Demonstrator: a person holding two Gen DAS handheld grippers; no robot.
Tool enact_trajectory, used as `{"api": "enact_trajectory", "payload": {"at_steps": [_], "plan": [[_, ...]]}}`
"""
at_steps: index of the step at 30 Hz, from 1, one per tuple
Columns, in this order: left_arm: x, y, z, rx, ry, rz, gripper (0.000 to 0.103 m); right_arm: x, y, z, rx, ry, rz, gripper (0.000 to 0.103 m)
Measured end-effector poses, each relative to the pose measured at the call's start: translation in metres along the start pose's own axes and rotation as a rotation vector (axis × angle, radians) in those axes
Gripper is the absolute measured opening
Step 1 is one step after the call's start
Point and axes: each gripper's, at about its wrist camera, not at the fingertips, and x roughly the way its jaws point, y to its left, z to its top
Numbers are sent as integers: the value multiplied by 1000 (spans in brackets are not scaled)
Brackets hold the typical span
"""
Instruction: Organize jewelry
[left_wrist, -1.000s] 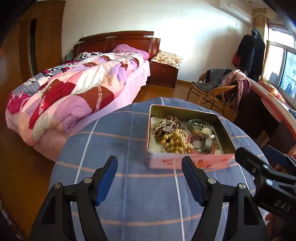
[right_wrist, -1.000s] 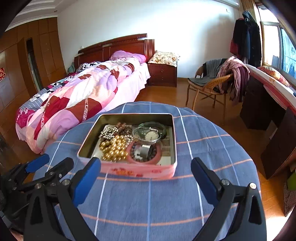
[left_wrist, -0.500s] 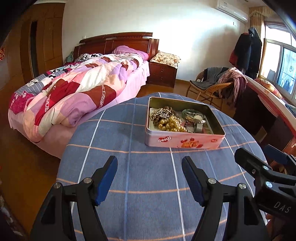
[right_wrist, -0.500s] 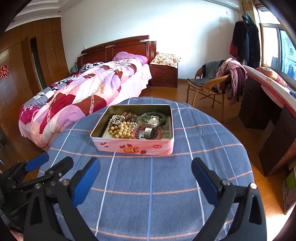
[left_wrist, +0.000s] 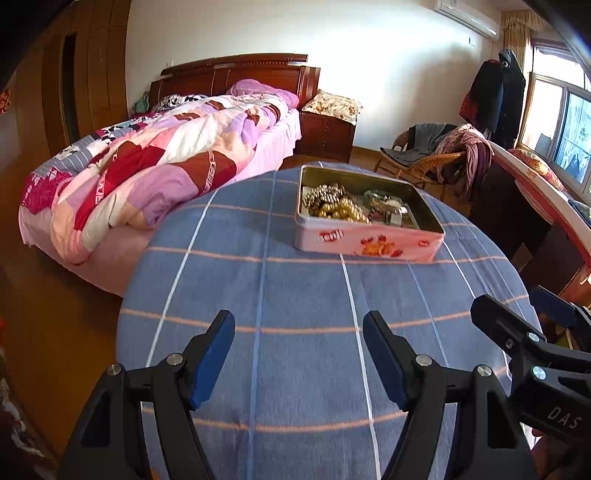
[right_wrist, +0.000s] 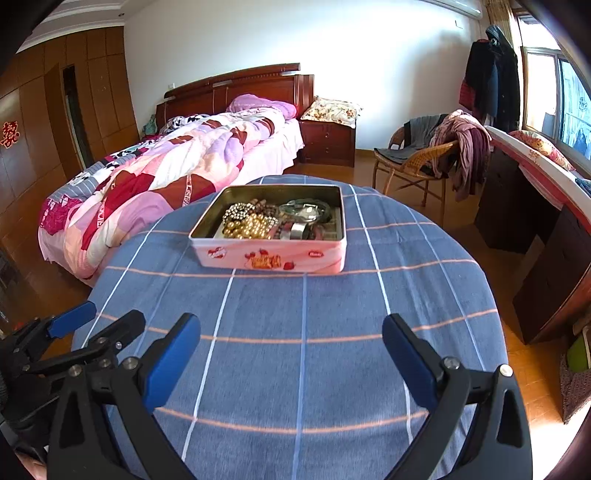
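Both your tongs have drawn back from the tin (right_wrist: 271, 236), now well ahead. Your left gripper (left_wrist: 298, 354) and right gripper (right_wrist: 291, 362) stand wide apart, empty, above the tablecloth (right_wrist: 303, 314).

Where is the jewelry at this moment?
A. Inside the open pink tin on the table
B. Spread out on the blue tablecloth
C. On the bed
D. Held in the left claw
A: the gold beads and the other pieces lie together inside the pink tin, which has no lid on and stands on the blue tablecloth; both claws are open and hold nothing.
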Motion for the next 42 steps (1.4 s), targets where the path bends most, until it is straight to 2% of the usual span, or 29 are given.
{"api": "enact_trajectory", "payload": {"at_steps": [10,15,21,25,30,37,42], "plan": [[-24,0,-28,11,15,1,72,-22,6,-21,6,2,-8,101],[-50,-1,-32,21,-31,-5,72,-43,8,-24,12,-23,2,101],[-81,-4,-34,29,-88,-16,73,-81,12,-21,3,-97,-11,103],[-105,-7,-31,36,-152,-17,77,-106,11,-19,15,-157,-4,103],[-143,-3,-20,11,-288,-20,88,-138,10,-9,18,-253,-6,103],[-181,-4,4,-12,-451,-39,93,-176,14,10,30,-423,-26,103],[-186,-10,15,-3,-497,-58,94,-184,19,23,27,-494,-57,103]]}}
